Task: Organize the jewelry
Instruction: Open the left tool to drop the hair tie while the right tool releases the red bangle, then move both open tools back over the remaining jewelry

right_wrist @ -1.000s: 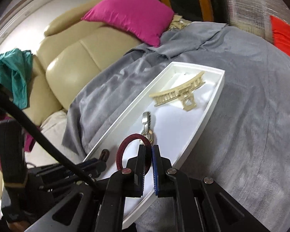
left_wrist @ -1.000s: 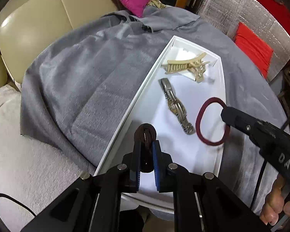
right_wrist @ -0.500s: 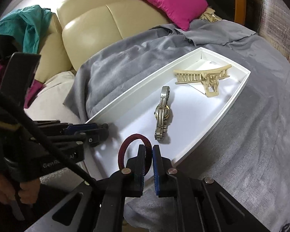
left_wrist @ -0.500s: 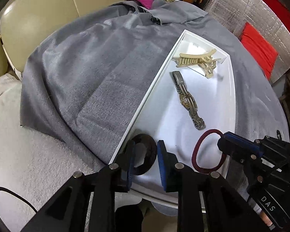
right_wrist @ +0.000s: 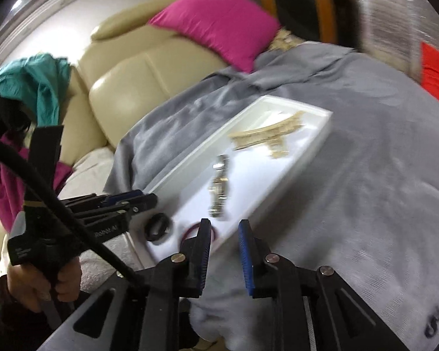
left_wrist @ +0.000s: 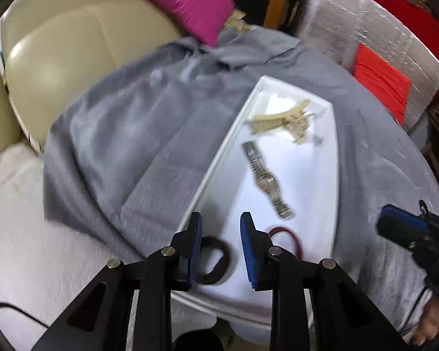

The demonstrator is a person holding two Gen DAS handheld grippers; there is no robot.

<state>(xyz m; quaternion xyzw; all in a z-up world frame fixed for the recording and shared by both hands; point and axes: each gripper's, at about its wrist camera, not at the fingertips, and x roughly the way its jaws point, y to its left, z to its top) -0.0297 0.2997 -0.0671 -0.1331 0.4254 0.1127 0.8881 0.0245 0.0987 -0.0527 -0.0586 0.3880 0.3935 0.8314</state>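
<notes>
grey cloth (left_wrist: 137, 134) covers our worktop. on it, our white tray (left_wrist: 335, 158) holds a clip (left_wrist: 281, 118), a watch (left_wrist: 266, 177), a black band (left_wrist: 216, 260) and a red band (left_wrist: 286, 235). both our left tool (left_wrist: 221, 251) and right tool (right_wrist: 225, 259) are open, holding nothing.

I saw a grey cloth (left_wrist: 137, 134) draped over the table. Far left stood a beige leather sofa (right_wrist: 125, 87) bearing a magenta cushion (right_wrist: 219, 20); teal fabric (right_wrist: 35, 79) hung at its left. A red cushion (left_wrist: 380, 82) lay far right.
</notes>
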